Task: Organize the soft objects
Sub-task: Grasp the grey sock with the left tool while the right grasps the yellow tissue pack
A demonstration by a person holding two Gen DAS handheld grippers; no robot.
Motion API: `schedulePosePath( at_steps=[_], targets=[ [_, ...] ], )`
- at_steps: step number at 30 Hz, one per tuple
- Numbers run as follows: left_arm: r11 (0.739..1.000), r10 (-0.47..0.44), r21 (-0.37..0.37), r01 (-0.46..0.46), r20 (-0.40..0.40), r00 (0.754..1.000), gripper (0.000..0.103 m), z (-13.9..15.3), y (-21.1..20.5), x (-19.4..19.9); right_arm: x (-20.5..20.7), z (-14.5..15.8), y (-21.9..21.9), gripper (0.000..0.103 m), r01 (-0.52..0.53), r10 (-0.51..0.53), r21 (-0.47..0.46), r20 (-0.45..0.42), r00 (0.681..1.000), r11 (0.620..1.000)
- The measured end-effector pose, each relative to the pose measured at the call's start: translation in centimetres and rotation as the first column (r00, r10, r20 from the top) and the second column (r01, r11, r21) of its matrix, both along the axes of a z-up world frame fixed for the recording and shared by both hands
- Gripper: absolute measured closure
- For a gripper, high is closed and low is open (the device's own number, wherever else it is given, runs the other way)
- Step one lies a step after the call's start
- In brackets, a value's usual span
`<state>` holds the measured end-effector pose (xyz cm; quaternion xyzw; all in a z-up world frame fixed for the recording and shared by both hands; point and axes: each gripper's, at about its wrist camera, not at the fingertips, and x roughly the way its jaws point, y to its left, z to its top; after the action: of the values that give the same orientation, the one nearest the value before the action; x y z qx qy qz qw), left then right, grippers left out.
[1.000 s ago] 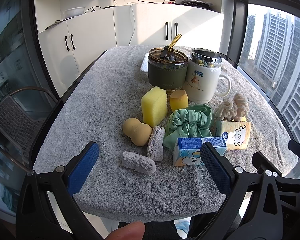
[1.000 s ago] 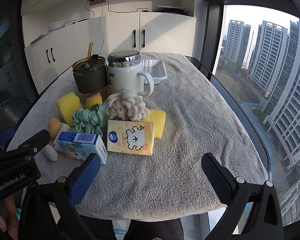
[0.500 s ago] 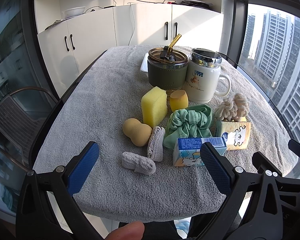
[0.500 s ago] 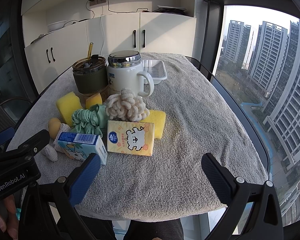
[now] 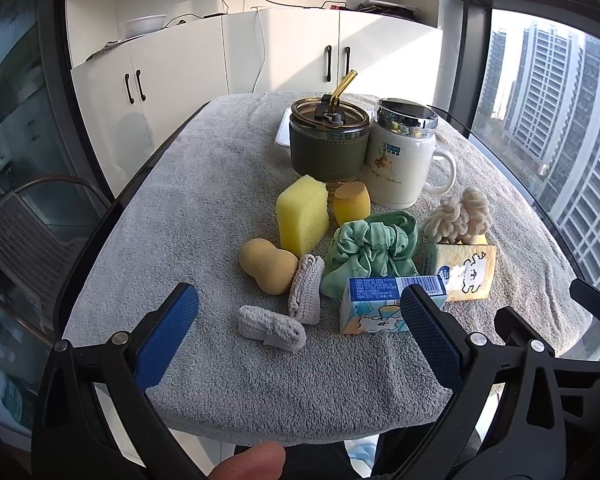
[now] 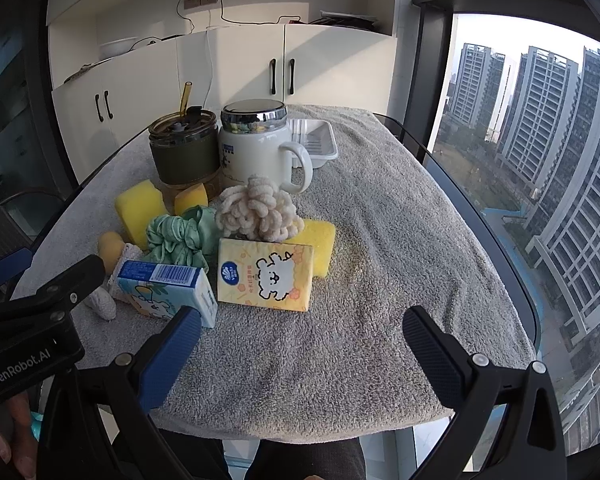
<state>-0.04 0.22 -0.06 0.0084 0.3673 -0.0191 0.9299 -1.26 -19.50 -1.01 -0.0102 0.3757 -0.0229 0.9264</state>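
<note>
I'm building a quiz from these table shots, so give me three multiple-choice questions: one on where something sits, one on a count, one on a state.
1. Where does the white plastic tray sit?
A. behind the white ceramic mug
B. at the near table edge
C. on the chair

2. How many rolled grey knitted cloths lie on the grey towel-covered table?
A. one
B. two
C. four

3. What state is the left claw in?
A. shut on the mug
B. shut on nothing
C. open, holding nothing

Answers:
1 A, the tray shows just past the mug in the right wrist view.
2 B, one lies near the table edge and one leans by the tan gourd-shaped sponge.
3 C, its blue pads stand wide apart.
</note>
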Motion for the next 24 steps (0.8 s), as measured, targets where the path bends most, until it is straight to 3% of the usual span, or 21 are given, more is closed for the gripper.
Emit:
schedulePosePath(
  at_steps=[14, 18, 24],
  targets=[
    [1.0, -0.012, -0.008, 0.012, -0.002, 1.0, 0.0, 0.0, 0.1, 0.2, 0.2, -0.1, 0.0, 0.0, -0.004, 0.004, -0.004, -0.004, 1.0, 1.0],
    [0.998, -0.045, -0.047, 0.044, -0.02, 0.999, 0.0, -0.6, 0.4, 0.4, 0.3, -0.3, -0.2, 0.0, -0.001, 0.001, 0.0, -0.005, 1.0, 1.0],
    [0.998, -0.051, -0.049, 0.048, -0.063, 0.997, 0.0, -2.3, 1.1, 0.7, 0.8, -1.6, -0.5, 0.0, -0.013, 0.014, 0.014, -0.036, 0.999, 1.0]
  ],
)
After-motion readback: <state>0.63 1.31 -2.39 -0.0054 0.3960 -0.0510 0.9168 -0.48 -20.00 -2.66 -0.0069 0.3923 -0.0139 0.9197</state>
